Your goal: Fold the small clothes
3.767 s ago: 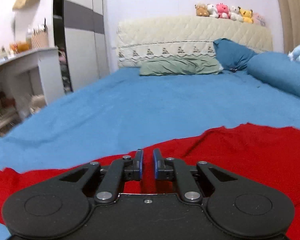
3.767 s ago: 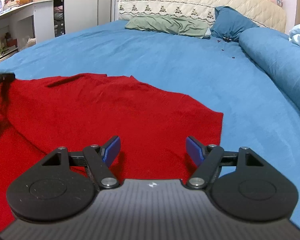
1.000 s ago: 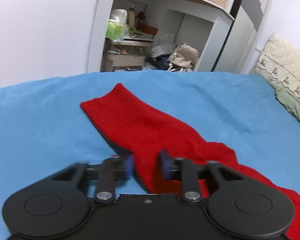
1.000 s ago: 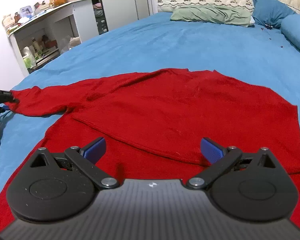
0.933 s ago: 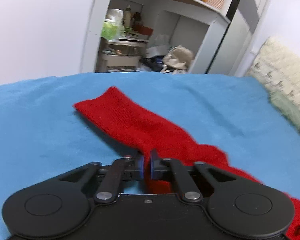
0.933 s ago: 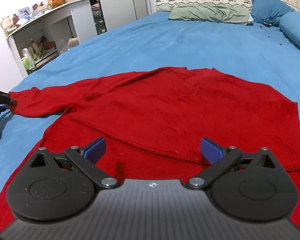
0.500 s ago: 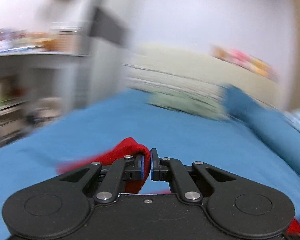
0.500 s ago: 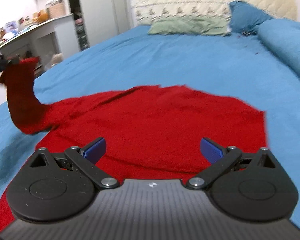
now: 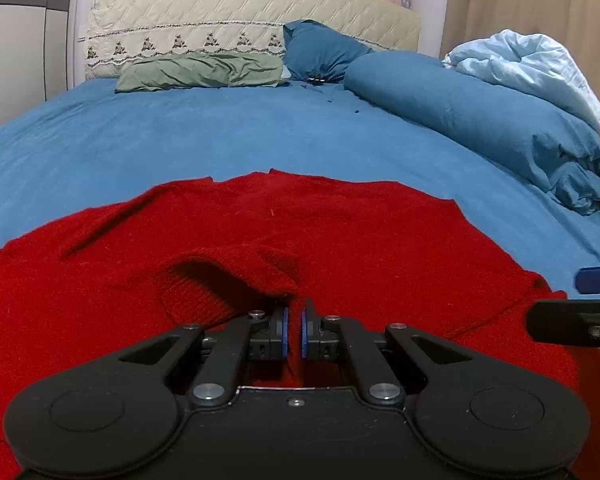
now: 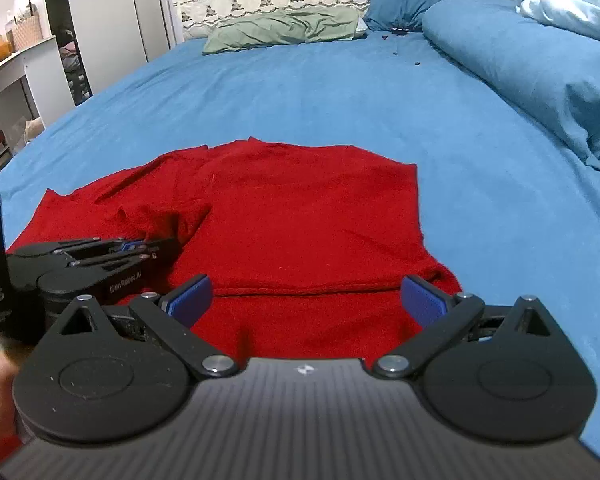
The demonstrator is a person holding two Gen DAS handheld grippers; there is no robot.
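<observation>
In the lower middle of the left wrist view, the left gripper (image 9: 293, 330) is clenched on a fold of the red knitted sweater (image 9: 340, 232); a thin strip of red cloth shows between its blue pads (image 9: 285, 332). The ribbed cuff of the sleeve (image 9: 204, 296) lies just above and to the left of the jaws, doubled over the body of the sweater. The sweater covers the lower half of the frame on the blue bed sheet (image 9: 180, 136), and at the right edge a part of the other gripper enters. I judge that the step in hand is to fold the sleeve inward over the body. The next move calls for lowering the cuff flat on the body and then letting the pads go, without dragging the cloth below.

In the lower middle of the right wrist view, the right gripper (image 10: 306, 294) stands released, its blue pads (image 10: 190, 294) wide apart, with nothing between them. The sweater lies in the centre of the frame, directly ahead of these jaws and under them; a horizontal fold line crosses just beyond the fingertips. The left gripper (image 10: 132, 250) shows at the middle left, resting low on the bunched sleeve (image 10: 164, 216). Whether the right pads touch the cloth, I cannot tell.
</observation>
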